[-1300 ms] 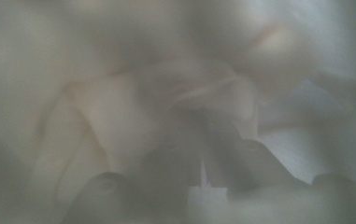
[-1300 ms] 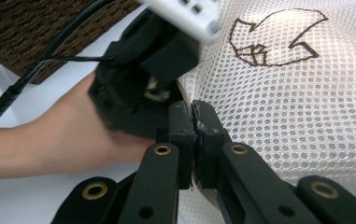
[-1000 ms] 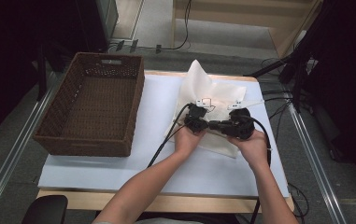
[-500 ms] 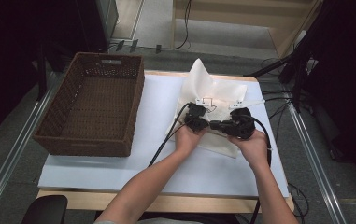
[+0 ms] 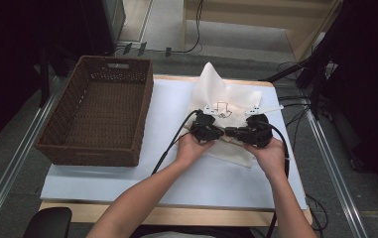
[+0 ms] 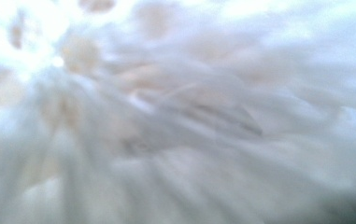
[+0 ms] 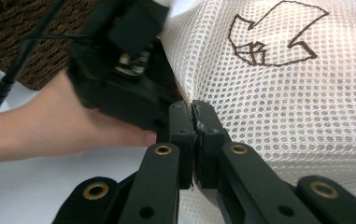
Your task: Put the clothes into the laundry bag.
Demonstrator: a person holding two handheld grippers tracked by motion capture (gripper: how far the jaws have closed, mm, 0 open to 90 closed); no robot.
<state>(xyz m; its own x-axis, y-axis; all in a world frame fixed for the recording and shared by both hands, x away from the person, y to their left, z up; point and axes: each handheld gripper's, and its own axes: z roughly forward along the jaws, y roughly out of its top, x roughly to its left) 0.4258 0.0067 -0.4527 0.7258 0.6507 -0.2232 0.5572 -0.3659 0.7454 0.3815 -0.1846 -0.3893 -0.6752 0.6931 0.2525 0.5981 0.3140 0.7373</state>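
Observation:
A white mesh bag (image 5: 221,99) with a brown outlined emblem (image 7: 274,35) lies on the white table cover, one corner standing up. My right gripper (image 7: 193,116) is shut on the bag's near edge, the mesh pinched between its pads. The left gripper (image 5: 215,130) sits right beside it, with its black body (image 7: 119,70) pushed against the bag. Its jaws have just been opening. Blurred mesh (image 6: 175,121) presses close to its camera, hiding the jaws, so I cannot tell whether fabric lies between them.
A brown wicker basket (image 5: 52,144) stands at the left of the table, holding nothing. The white cover (image 5: 216,178) reaches the front edge. Black cables (image 5: 169,148) trail from both grippers toward the person. Rails run along both sides of the table.
The left gripper has shifted slightly toward the person. The right gripper and the bag have stayed where they were.

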